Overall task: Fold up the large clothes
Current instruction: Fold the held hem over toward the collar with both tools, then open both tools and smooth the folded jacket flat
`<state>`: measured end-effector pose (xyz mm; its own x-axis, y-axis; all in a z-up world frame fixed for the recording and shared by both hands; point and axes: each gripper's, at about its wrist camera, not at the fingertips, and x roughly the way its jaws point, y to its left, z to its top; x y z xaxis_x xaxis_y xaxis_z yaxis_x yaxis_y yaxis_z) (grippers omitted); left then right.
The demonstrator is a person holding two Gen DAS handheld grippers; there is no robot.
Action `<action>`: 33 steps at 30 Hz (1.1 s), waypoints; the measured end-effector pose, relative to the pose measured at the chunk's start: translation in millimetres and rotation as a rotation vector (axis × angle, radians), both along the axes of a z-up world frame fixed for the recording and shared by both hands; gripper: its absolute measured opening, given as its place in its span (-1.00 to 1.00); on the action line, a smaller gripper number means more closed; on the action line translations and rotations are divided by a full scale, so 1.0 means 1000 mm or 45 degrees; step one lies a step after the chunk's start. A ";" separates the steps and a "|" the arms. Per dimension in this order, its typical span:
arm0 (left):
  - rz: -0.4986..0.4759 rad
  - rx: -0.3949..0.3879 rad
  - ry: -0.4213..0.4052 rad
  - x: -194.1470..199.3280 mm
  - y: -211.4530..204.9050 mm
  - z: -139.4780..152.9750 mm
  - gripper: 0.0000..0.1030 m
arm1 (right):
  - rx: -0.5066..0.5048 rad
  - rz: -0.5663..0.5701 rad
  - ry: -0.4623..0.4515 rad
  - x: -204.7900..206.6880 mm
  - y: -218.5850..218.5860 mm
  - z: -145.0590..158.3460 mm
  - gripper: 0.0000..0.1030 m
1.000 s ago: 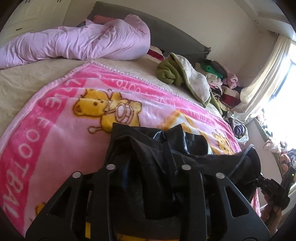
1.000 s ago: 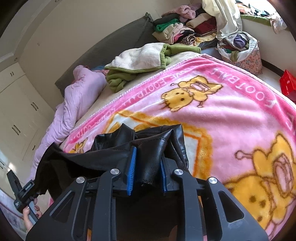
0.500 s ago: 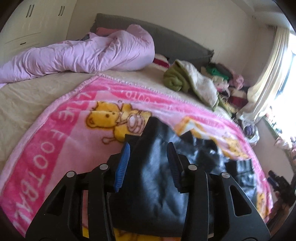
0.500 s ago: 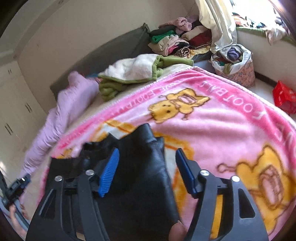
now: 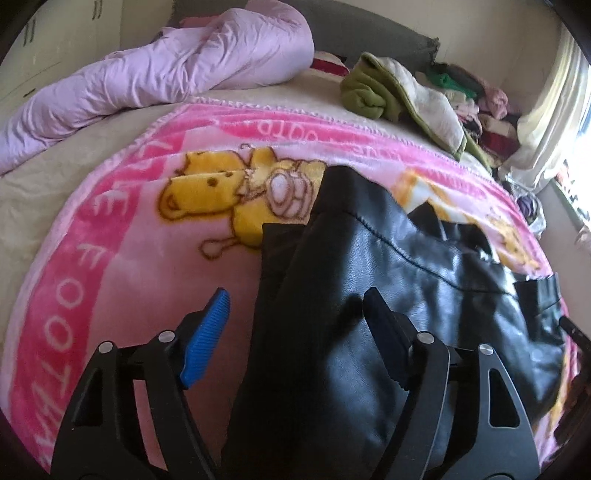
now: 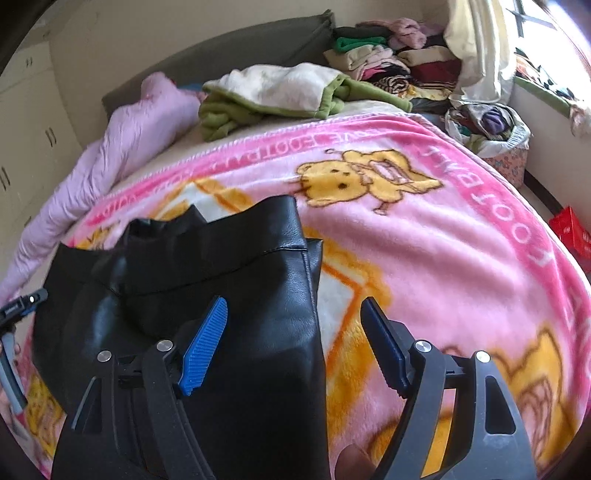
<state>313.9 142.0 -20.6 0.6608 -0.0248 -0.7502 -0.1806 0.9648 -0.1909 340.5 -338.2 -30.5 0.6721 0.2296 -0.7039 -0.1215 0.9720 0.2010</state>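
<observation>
Pink blanket (image 5: pixel 122 266) w/ black jacket (image 5: pixel 369 280) lying btwn both opening claws (image 5: pixel 295 317) (image 6: pixel 293 317), neither gripping.

- A bed (image 5: pixel 44 192) with a beige sheet carries a fleecy pink blanket printed with yellow bears (image 5: pixel 122 236).
- A grey padded headboard (image 6: pixel 236 55) meets a plain cream wall (image 6: pixel 147 29).
- Cream wardrobe doors (image 6: pixel 26 122) stand by the bed's far corner.
- Daylight glares through a pale-curtained window (image 5: pixel 569 96).

bed (image 5: pixel 44 177) | on it: pink blanket (image 5: pixel 122 258), lilac duvet (image 5: pixel 166 74), green-cream throw (image 6: pixel 280 92)
</observation>
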 end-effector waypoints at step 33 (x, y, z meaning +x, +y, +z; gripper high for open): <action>0.035 0.211 -0.082 0.021 -0.018 -0.005 -0.56 | 0.082 -0.157 0.000 0.045 0.012 -0.019 -0.64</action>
